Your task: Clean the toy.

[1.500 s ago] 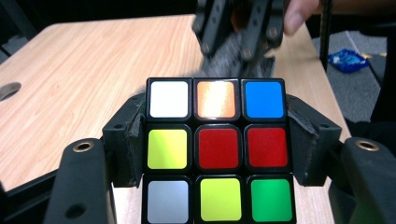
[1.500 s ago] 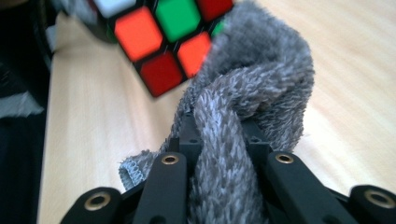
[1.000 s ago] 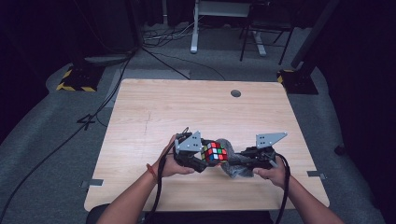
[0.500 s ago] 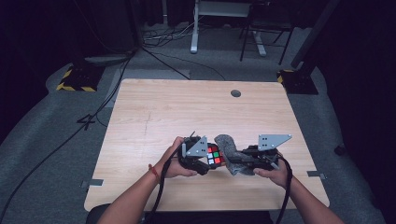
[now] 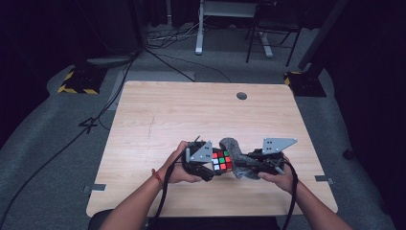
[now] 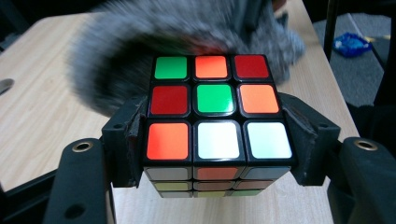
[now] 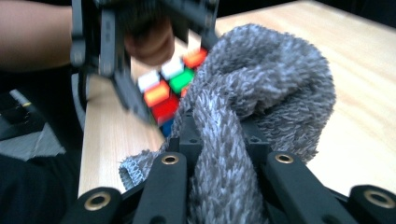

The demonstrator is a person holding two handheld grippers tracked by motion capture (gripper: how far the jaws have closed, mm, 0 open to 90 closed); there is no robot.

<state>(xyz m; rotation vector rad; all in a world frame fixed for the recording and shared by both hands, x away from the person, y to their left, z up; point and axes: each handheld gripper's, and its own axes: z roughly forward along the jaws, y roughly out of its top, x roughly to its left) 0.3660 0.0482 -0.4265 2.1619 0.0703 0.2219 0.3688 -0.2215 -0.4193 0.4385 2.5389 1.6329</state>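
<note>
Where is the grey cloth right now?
The grey cloth is near the table's front edge, clamped in the right gripper and against the cube.

- Left hand-held gripper: gripped in the left hand, jaws pointing toward the person's right. Both pads are clamped against opposite sides of a cube.
- Right hand-held gripper: gripped in the right hand, jaws pointing toward the left one. The jaws are pinched on a grey cloth.
- Forearms: both enter from the bottom edge of the high view and converge, so the two jaw sets face each other closely.
</note>
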